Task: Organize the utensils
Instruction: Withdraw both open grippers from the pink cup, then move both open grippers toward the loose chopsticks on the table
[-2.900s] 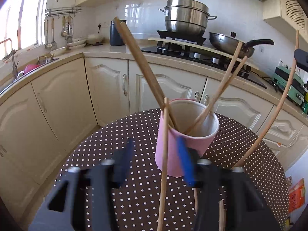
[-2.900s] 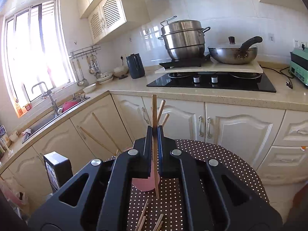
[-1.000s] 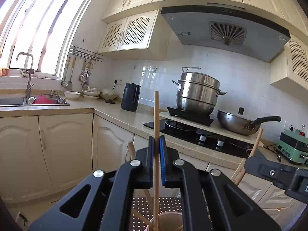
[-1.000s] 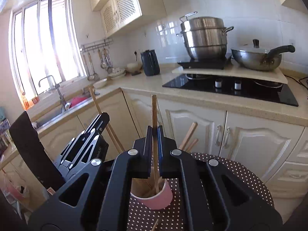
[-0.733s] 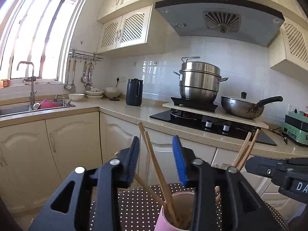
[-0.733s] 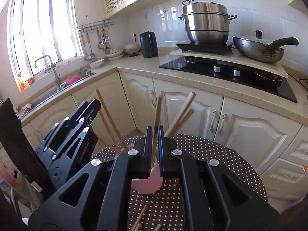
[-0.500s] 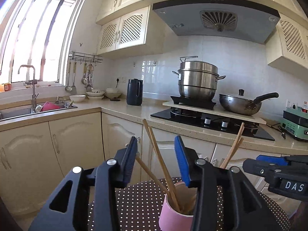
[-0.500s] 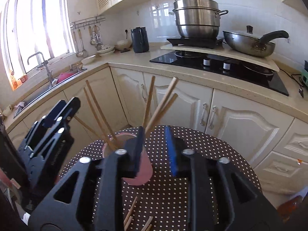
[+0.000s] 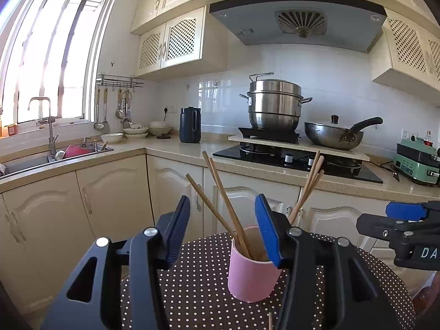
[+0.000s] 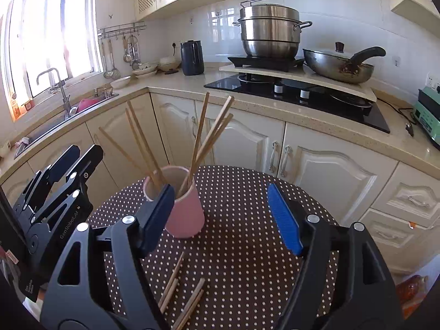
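Note:
A pink cup (image 10: pixel 184 214) (image 9: pixel 251 275) stands on the round dotted table (image 10: pixel 247 236) and holds several wooden chopsticks (image 10: pixel 203 134) (image 9: pixel 222 206) that fan out. Several more chopsticks (image 10: pixel 181 294) lie flat on the cloth in front of it. My right gripper (image 10: pixel 222 211) hovers above the table just right of the cup, its jaws opening with nothing between them. My left gripper (image 9: pixel 222 228) faces the cup from the other side, its jaws also opening and empty; the standing chopsticks show behind the gap. Each gripper appears at the edge of the other's view.
Cream cabinets (image 10: pixel 324 162) and a counter run behind the table. A hob (image 10: pixel 297 93) carries a steel pot (image 10: pixel 269 33) and a wok (image 10: pixel 338 64). A dark kettle (image 10: pixel 192 57) and a sink (image 10: pixel 68 110) sit to the left.
Both grippers were shut on a chopstick held upright over the cup. Both have let go and spread their jaws; those chopsticks now stand in the cup. Both views have dropped toward the table.

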The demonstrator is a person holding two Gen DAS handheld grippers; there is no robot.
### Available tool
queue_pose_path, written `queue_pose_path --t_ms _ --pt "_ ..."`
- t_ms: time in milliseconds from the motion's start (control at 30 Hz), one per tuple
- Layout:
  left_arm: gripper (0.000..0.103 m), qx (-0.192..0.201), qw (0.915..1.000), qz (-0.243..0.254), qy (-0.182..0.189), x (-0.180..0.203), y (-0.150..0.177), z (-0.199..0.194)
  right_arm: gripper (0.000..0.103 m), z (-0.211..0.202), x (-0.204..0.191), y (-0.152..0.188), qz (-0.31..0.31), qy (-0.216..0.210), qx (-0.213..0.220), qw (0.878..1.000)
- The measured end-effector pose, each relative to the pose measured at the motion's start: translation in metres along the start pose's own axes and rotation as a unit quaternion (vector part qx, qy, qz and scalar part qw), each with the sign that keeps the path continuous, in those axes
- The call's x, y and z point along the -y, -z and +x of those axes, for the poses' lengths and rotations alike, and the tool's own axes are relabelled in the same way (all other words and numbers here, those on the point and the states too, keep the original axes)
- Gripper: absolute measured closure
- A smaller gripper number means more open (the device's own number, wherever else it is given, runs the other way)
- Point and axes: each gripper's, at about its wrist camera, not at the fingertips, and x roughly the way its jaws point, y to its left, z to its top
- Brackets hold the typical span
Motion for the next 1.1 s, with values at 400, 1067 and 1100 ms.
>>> queue_pose_path --t_ms 400,1067,1100 --pt "0.048 -0.045 0.9989 -0.011 0.006 -0.004 0.034 -0.041 0.021 0.002 -0.007 0.061 0.012 0.017 -0.083 0.996" --pt "0.044 -0.225 0.9726 -0.034 0.047 -0.034 0.122 -0.038 0.02 0.051 -0.013 0.157 0.087 0.003 -0.186 0.979" --pt "0.044 -0.23 0.9715 -0.033 0.049 -0.033 0.124 -0.037 0.02 0.051 -0.013 0.159 0.089 0.005 -0.181 0.979"
